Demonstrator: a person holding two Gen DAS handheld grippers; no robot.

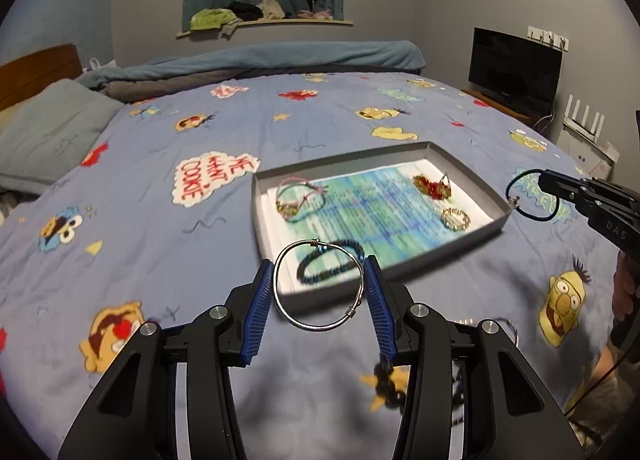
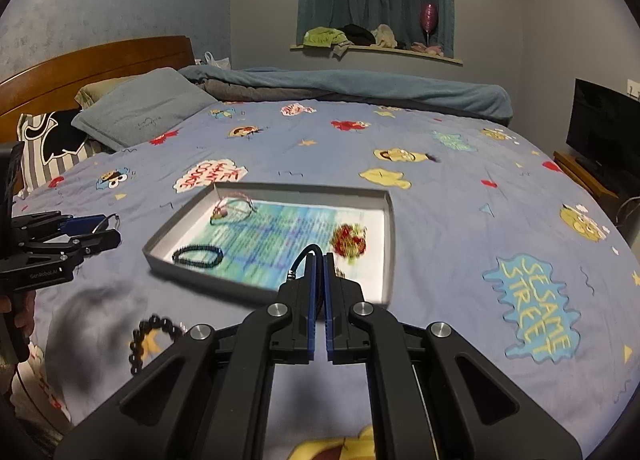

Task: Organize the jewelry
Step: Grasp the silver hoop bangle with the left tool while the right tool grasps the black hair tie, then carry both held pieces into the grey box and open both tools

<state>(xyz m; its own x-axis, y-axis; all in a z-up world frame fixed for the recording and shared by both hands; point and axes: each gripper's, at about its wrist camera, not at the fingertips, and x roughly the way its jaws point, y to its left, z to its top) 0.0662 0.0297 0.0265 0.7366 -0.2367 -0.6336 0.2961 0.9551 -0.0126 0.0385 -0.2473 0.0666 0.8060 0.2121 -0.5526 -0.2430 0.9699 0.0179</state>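
My left gripper (image 1: pixel 319 280) is shut on a silver wire bangle (image 1: pixel 282 300), held above the bed just short of the near edge of the grey tray (image 1: pixel 460 238). My right gripper (image 2: pixel 319 260) is shut on a dark blue cord bracelet (image 2: pixel 301 256), held over the tray's near edge (image 2: pixel 256 292); it also shows in the left wrist view (image 1: pixel 516 183). In the tray lie a dark beaded bracelet (image 1: pixel 352 246), a pink cord bracelet (image 1: pixel 296 195), a red-gold piece (image 1: pixel 430 185) and a gold ring-like bracelet (image 1: pixel 455 218).
A black bead bracelet (image 2: pixel 150 334) lies on the cartoon-print bedspread (image 2: pixel 460 199) near the left gripper (image 2: pixel 100 234). Pillows (image 2: pixel 136 107) and a rolled blanket (image 2: pixel 360 87) are at the far side. A TV (image 2: pixel 604 131) stands to the right.
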